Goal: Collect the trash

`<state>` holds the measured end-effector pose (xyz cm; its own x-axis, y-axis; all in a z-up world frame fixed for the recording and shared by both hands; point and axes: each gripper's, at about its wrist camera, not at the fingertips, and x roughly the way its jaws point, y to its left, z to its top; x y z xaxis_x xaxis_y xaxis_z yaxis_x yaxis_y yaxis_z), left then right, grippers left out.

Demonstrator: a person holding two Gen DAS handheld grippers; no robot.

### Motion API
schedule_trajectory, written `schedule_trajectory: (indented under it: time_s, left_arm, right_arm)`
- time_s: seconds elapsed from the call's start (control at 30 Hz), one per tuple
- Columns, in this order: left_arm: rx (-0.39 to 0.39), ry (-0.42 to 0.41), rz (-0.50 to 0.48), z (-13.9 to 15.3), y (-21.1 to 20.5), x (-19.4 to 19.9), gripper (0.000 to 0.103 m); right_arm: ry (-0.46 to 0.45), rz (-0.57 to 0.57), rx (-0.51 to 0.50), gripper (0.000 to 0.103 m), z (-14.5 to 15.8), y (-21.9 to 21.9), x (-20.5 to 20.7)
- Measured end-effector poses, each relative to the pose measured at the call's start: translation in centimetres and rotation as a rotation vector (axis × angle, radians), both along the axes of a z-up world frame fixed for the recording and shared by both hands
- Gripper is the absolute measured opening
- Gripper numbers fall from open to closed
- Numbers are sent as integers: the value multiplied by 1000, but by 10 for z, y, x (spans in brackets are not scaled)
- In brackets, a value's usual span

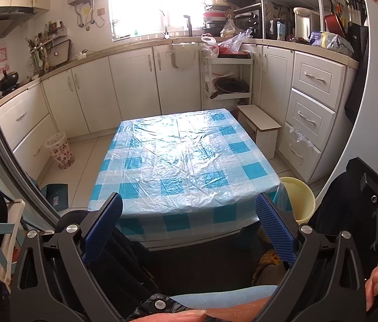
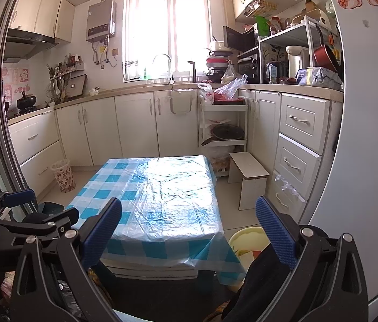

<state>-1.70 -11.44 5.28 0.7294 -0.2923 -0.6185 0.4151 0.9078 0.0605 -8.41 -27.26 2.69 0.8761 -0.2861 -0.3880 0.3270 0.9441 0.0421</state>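
One table [image 1: 183,155], one yellow bin [image 1: 300,196], one patterned wastebasket [image 1: 60,150], one stool [image 1: 260,128], two grippers

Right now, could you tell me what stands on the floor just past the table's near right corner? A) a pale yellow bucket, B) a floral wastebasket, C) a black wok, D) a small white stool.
A: a pale yellow bucket stands on the floor beside the near right corner of the table with the blue checked cover, its rim partly behind the hanging cloth; it also shows in the left wrist view.
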Motion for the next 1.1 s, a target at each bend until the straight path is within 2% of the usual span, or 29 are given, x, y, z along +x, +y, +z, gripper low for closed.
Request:
schedule_trajectory:
  time_s: [1.1]
  left_arm:
    - [-12,5,1,-1,2,2,95]
  right_arm:
    - [3,3,1,96,-3,3,2]
